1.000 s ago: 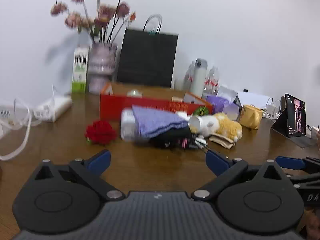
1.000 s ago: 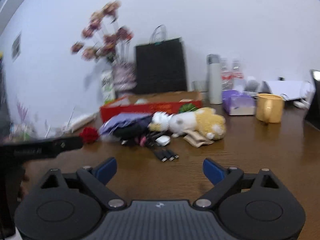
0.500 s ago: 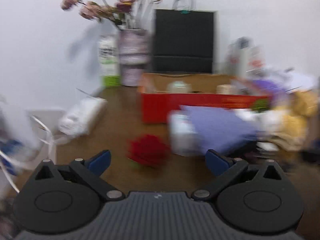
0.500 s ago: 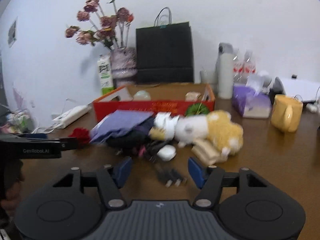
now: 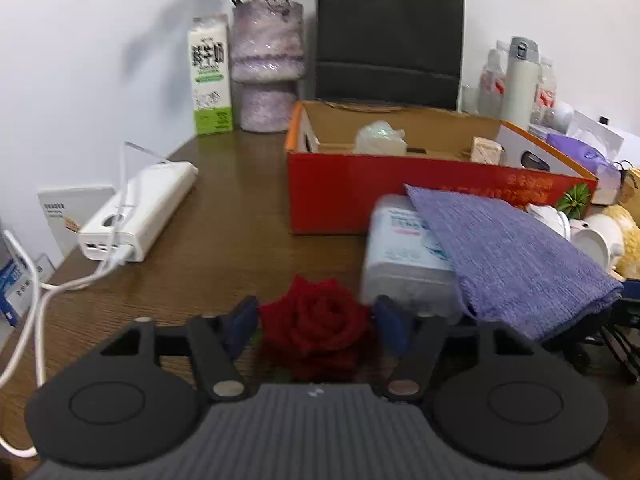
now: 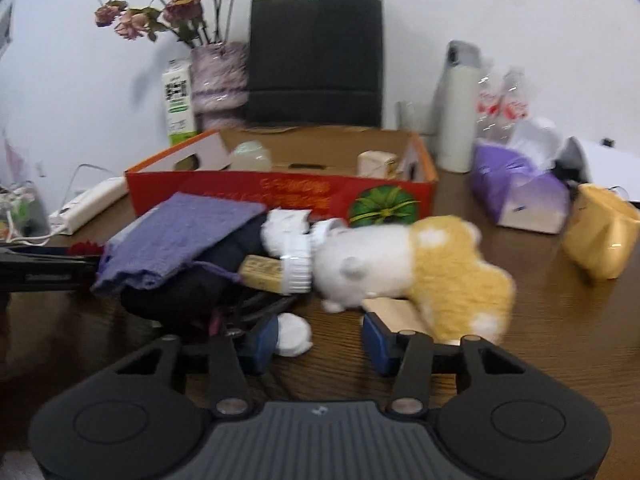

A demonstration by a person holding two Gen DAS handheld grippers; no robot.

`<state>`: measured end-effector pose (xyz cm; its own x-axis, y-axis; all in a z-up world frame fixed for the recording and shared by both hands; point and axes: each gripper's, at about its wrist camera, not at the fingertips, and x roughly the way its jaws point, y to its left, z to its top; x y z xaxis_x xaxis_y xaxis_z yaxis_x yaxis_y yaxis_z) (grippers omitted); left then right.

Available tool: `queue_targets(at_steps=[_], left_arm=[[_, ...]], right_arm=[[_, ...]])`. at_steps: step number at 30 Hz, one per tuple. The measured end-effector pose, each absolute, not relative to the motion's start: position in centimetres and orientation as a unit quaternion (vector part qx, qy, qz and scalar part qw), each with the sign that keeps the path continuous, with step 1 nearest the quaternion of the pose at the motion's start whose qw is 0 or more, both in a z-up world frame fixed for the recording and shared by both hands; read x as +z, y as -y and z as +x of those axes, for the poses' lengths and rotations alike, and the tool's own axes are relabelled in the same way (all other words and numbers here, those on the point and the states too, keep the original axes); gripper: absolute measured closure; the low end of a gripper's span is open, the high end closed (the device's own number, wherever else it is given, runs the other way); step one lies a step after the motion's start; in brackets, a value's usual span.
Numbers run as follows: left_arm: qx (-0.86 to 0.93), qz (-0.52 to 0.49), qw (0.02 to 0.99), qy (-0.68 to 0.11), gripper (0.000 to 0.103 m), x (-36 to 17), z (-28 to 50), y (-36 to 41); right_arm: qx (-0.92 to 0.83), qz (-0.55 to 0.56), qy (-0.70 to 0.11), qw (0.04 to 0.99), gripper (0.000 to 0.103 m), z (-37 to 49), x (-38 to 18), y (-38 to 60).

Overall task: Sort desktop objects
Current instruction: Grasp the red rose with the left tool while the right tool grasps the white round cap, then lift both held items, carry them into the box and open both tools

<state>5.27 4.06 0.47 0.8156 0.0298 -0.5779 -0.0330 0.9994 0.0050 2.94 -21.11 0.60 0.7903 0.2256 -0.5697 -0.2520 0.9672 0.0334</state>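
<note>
A red rose (image 5: pixel 316 332) lies on the brown table (image 5: pixel 224 248) between the fingers of my left gripper (image 5: pixel 315 318). Its jaws are closing, and both blue pads touch the petals. My right gripper (image 6: pixel 320 338) stands in front of the pile with its jaws closing. A small white round thing (image 6: pixel 295 335) lies between its fingers against the left pad, apart from the right pad. Just beyond are a white and yellow plush toy (image 6: pixel 420 268), a purple cloth (image 6: pixel 180 236) over a black pouch (image 6: pixel 180 300), and the red cardboard box (image 6: pixel 280 194).
A white pack (image 5: pixel 400 256) lies under the purple cloth (image 5: pixel 512 256), right of the rose. A white power strip (image 5: pixel 140 212) with cables is at the left. Vase (image 5: pixel 266 68), milk carton (image 5: pixel 210 76) and black bag (image 5: pixel 390 36) stand at the wall. Yellow mug (image 6: pixel 600 236) and purple tissue pack (image 6: pixel 516 192) sit at the right.
My left gripper swung left and came up to the rose, and its jaws narrowed around it. My right gripper moved in toward the pile with its jaws narrowing.
</note>
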Motion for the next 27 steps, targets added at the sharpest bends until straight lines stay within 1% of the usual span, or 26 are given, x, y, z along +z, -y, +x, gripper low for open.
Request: queue_targets(at_steps=[1, 2, 4, 5, 7, 8, 12, 17, 21, 27], left_arm=[[0.012, 0.001, 0.953, -0.304, 0.043, 0.4, 5.3, -3.8], [0.007, 0.004, 0.953, -0.302, 0.05, 0.4, 5.1, -3.6], [0.004, 0.001, 0.953, -0.302, 0.056, 0.3, 4.8, -3.4], [0.003, -0.003, 0.954, -0.301, 0.06, 0.4, 4.5, -3.3], [-0.002, -0.011, 0.953, -0.302, 0.061, 0.4, 3.8, -3.0], [-0.005, -0.016, 0.953, -0.302, 0.061, 0.5, 3.4, -2.9], [-0.003, -0.019, 0.954, -0.298, 0.062, 1.0, 1.2, -2.3], [-0.009, -0.011, 0.961, -0.276, 0.062, 2.4, -2.1, -0.9], [-0.015, -0.025, 0.962, -0.271, 0.062, 3.1, -4.2, 0.4], [-0.039, -0.023, 0.965, -0.257, 0.061, 3.3, -7.5, 2.1]], right_arm=[[0.126, -0.028, -0.298, 0.946, 0.057, 3.1, 0.4, 20.7], [0.126, -0.037, -0.299, 0.945, 0.058, 3.3, 0.0, 20.1], [0.123, -0.044, -0.315, 0.94, 0.059, 3.9, -0.5, 19.4], [0.126, -0.036, -0.316, 0.94, 0.062, 4.1, -0.5, 19.4], [0.135, -0.039, -0.314, 0.939, 0.073, 4.1, -0.6, 19.2], [0.134, -0.043, -0.311, 0.94, 0.076, 4.0, -0.6, 19.1], [0.124, -0.03, -0.304, 0.944, 0.077, 2.9, -0.4, 19.6], [0.109, -0.031, -0.271, 0.956, 0.077, -0.2, 0.9, 20.6], [0.117, -0.026, -0.259, 0.958, 0.076, -2.9, 1.7, 20.9], [0.118, -0.056, -0.238, 0.962, 0.076, -7.1, 1.6, 20.0]])
